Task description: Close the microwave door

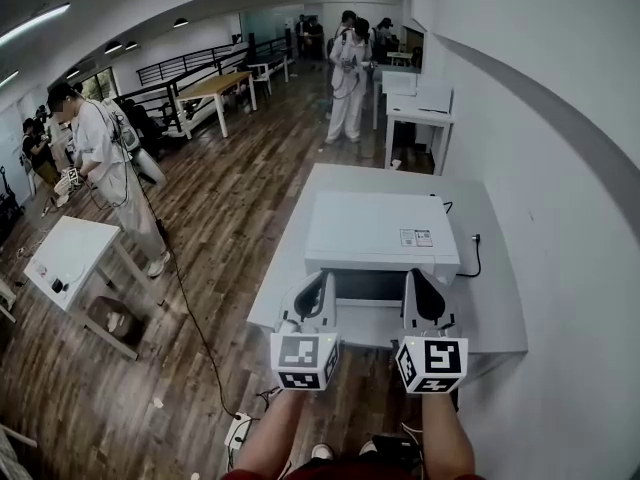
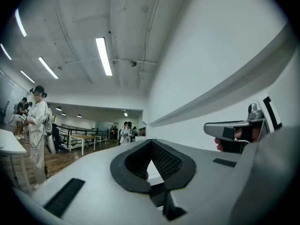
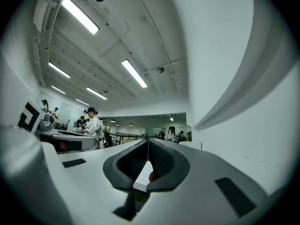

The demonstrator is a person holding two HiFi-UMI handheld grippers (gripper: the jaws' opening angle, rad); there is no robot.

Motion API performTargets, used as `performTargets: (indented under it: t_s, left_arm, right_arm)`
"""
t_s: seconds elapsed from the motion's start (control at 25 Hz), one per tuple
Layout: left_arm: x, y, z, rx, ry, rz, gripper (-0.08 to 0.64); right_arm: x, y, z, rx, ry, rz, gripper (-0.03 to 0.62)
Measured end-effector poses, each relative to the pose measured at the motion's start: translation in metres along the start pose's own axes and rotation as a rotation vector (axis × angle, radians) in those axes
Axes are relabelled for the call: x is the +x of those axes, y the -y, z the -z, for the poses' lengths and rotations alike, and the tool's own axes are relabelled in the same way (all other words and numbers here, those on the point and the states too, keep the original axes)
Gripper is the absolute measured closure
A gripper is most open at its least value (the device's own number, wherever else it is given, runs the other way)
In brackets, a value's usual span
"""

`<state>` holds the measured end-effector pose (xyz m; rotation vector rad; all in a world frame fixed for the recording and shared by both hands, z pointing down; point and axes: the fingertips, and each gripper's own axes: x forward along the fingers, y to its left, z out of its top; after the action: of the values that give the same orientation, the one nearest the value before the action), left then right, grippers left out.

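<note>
A white microwave [image 1: 380, 230] stands on a pale table [image 1: 490, 308] against the right-hand wall. Its front shows a dark opening [image 1: 370, 286]. A pale door panel [image 1: 368, 324] lies folded out flat toward me. My left gripper [image 1: 320, 284] and right gripper [image 1: 414, 282] sit at the panel's left and right edges, pointing at the microwave front. In the left gripper view the left gripper [image 2: 151, 142] has its tips together with nothing between them. The right gripper [image 3: 148, 142] looks the same in its own view. Both cameras tilt up at the ceiling. Whether either gripper touches the door is hidden.
A white wall [image 1: 560, 168] runs close along the table's right side. A black cable [image 1: 470, 258] lies behind the microwave. Left of the table are wooden floor, a floor cable [image 1: 190, 313], a small white table [image 1: 65, 258] and several people standing.
</note>
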<state>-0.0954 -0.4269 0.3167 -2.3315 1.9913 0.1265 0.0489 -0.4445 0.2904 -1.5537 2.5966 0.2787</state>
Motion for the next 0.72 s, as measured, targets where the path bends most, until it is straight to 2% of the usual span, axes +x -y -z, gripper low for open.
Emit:
performTargets:
  t_s: [0.72]
  left_arm:
    - [0.012, 0.001, -0.009, 0.008, 0.028, 0.003, 0.534]
  right_arm:
    - [0.01, 0.004, -0.003, -0.031, 0.003, -0.007, 0.565]
